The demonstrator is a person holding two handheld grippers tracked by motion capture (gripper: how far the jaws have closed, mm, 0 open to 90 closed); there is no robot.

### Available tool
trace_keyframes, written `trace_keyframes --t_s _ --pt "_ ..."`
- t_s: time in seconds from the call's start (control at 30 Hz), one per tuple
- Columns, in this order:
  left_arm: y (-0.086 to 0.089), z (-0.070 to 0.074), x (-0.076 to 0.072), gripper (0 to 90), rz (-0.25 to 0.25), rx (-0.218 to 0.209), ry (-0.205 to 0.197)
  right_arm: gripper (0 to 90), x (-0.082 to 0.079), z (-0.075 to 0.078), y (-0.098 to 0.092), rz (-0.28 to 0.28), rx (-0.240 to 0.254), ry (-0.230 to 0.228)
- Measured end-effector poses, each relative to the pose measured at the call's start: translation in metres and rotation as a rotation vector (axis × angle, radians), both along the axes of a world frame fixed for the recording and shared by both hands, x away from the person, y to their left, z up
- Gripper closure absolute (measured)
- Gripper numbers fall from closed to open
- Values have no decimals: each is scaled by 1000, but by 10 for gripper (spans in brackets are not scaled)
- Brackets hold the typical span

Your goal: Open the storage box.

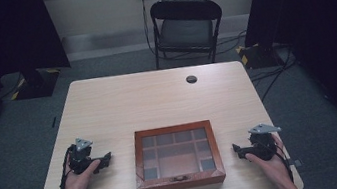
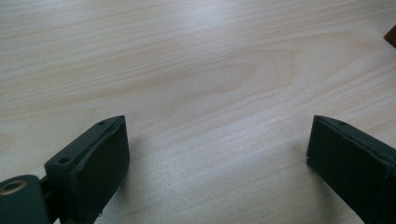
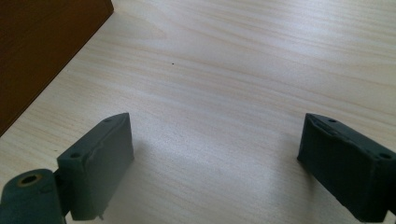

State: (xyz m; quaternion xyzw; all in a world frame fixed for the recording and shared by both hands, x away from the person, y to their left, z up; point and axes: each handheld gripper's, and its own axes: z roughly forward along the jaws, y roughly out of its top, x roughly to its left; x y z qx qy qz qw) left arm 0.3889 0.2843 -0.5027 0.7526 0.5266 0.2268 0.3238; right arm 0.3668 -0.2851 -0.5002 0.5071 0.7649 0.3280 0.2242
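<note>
On the desk (image 1: pixel 156 96), light wood grain, a small round dark cable hole (image 1: pixel 191 79) near the far edge. Behind the desk: a black folding chair (image 1: pixel 186 28), dark curtains on both sides, cables on the grey floor.

Wooden box (image 1: pixel 177 157) sits at the near-centre of the desk, close to the near edge, squarely between the two hands. Reddish-brown frame, glass-paned lid lying flat and closed, compartment grid visible through the pane, small metal latch (image 1: pixel 179 178) on the near side.

Left gripper (image 1: pixel 105 159): held in the person's left hand (image 1: pixel 79 177), left of the box, near but apart from it, pointing toward the box. Grey three-cornered plate on top, cable trailing down the near side. In the left gripper view the fingers (image 2: pixel 100 163) stand wide apart, bare desk between them, nothing held. Corner of the box just at the right edge of that view.

Right gripper (image 1: pixel 238 149): held in the right hand (image 1: pixel 272 162), right of the box, also near but not touching, pointing toward it. In the right gripper view the fingers (image 3: pixel 100 161) are spread wide, just bare desk between them, nothing held. Side wall of the box sits in the upper left of that view, off to the side of the fingers, clear of them.

Both grippers low over the desk; contact with the surface can't be told.
</note>
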Motion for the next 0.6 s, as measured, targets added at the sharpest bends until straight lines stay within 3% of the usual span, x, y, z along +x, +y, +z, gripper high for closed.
trace_keyframes --t_s 0.17,0.27,0.4,0.6 --pt "1 0 1 43 -13 -2 6 100 0 0 0 0 0 1" --pt "1 0 1 43 -13 -2 6 156 -2 2 1 18 -1 5" --pt "1 0 1 43 -13 -2 7 216 -3 8 4 42 28 32" --pt "3 0 1 39 -39 -4 5 281 -8 26 13 109 88 16"
